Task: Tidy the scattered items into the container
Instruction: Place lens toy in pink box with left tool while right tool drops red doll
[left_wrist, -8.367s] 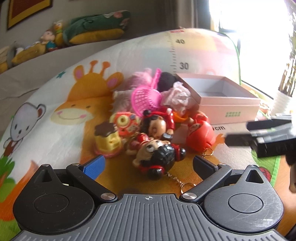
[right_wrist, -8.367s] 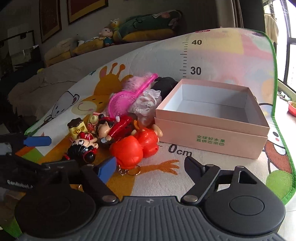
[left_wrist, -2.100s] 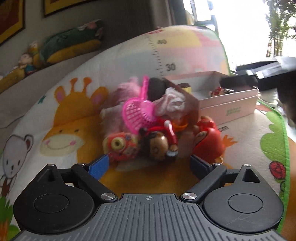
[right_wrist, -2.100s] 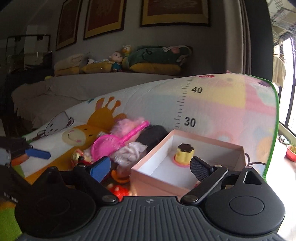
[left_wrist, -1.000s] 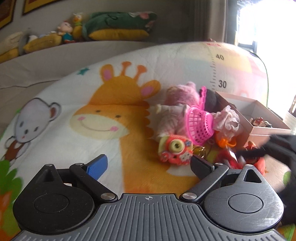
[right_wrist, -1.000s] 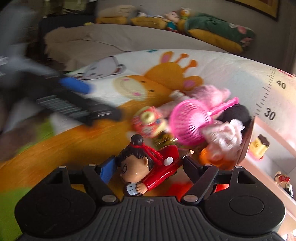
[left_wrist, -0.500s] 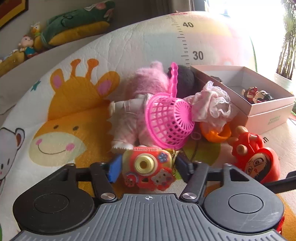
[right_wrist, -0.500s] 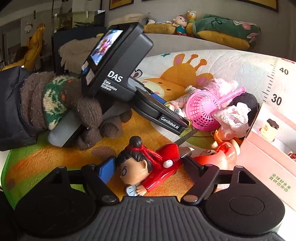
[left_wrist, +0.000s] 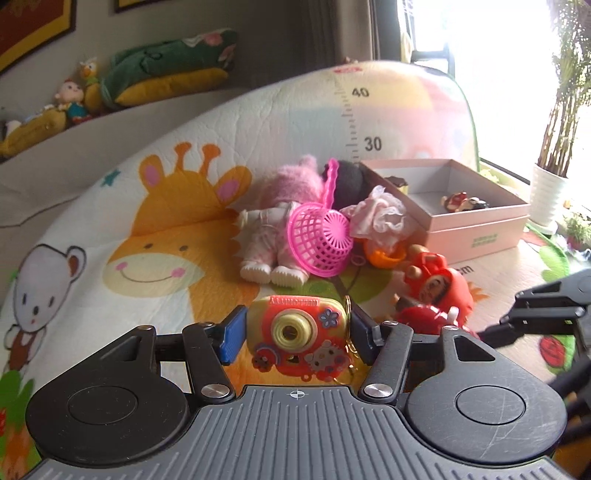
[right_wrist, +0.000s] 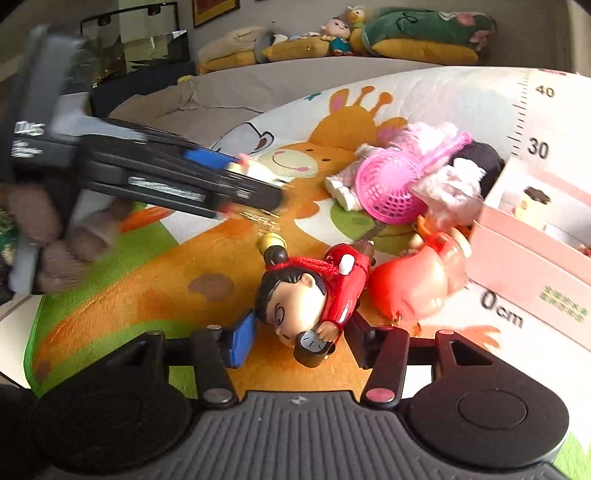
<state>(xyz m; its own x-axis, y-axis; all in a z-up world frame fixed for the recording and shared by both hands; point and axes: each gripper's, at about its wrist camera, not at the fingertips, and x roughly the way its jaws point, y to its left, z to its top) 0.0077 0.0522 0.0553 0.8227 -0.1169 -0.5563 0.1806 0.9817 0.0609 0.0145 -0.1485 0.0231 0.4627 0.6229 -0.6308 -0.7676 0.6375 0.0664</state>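
My left gripper (left_wrist: 296, 338) is shut on a red and yellow toy camera (left_wrist: 295, 332), held just above the giraffe play mat. In the right wrist view my right gripper (right_wrist: 299, 340) is shut on the head of a doll in red clothes (right_wrist: 314, 291). The open pink box (left_wrist: 476, 225) (right_wrist: 528, 266) sits at the right, with a yellow pudding toy (right_wrist: 532, 203) and small figures (left_wrist: 461, 201) inside. Loose on the mat by the box lie a pink plastic basket (left_wrist: 321, 240) (right_wrist: 388, 192), a plush doll in pink (left_wrist: 273, 236) and a red figure (left_wrist: 436, 291) (right_wrist: 413, 284).
An orange toy (left_wrist: 384, 256) and a frilly pink cloth (left_wrist: 380, 219) lie against the box's left wall. A gloved hand (right_wrist: 48, 236) holds the blurred left gripper at the left of the right wrist view. A white plant pot (left_wrist: 546, 199) stands behind the box.
My left gripper has lifted the toy camera off the mat and drawn back. My right gripper's fingers have shut on the red doll, which now tilts head down.
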